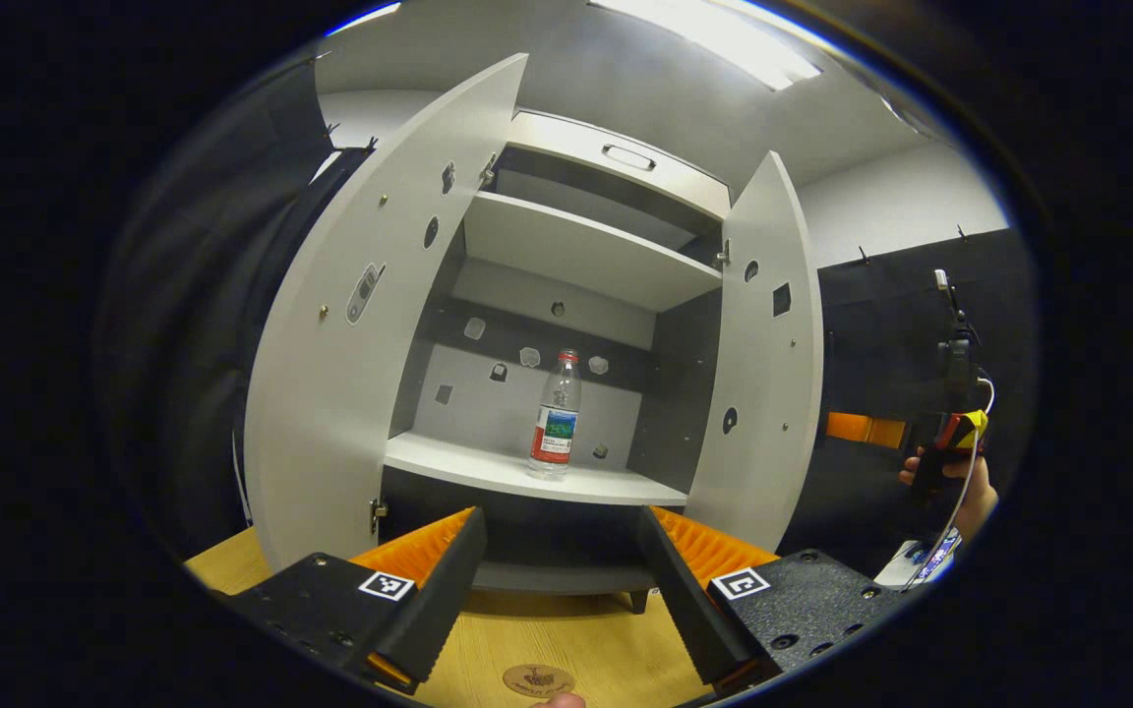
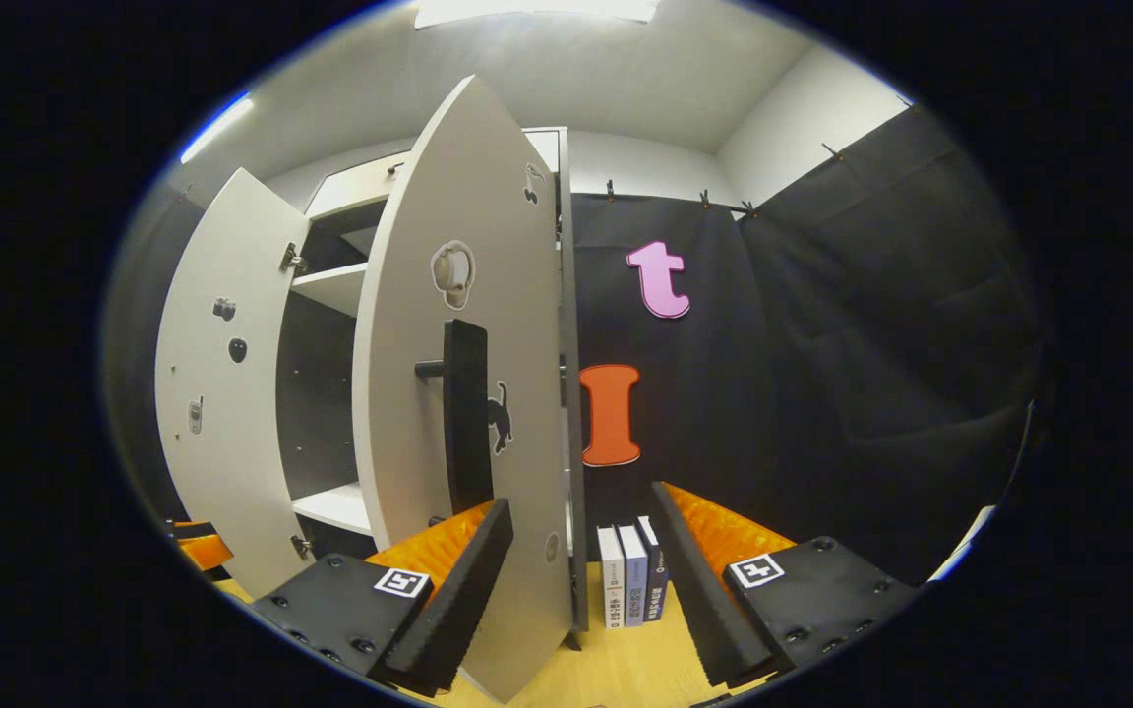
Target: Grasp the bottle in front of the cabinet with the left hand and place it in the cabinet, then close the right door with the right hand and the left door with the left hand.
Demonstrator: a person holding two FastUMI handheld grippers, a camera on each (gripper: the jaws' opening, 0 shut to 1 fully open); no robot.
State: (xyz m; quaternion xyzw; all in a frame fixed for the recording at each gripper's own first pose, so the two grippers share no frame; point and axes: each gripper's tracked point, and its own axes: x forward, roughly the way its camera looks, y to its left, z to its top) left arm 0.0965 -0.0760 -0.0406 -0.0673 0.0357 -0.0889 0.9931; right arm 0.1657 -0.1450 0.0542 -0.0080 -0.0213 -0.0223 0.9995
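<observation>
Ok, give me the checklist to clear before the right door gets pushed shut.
1. Bottle stands upright on the cabinet's lower shelf: ok.
2. Left gripper open and holding nothing, outside the cabinet: ok.
3. Right door open, its outer face and handle towards the right gripper: ok.
4. Right gripper open, its fingers either side of the door's edge, no grip on it: ok.
5. Books stand on the table beside the cabinet, outside the door's closing swing: ok.
6. Whether the bottle sits far enough back to clear the closing door: cannot tell.
</observation>
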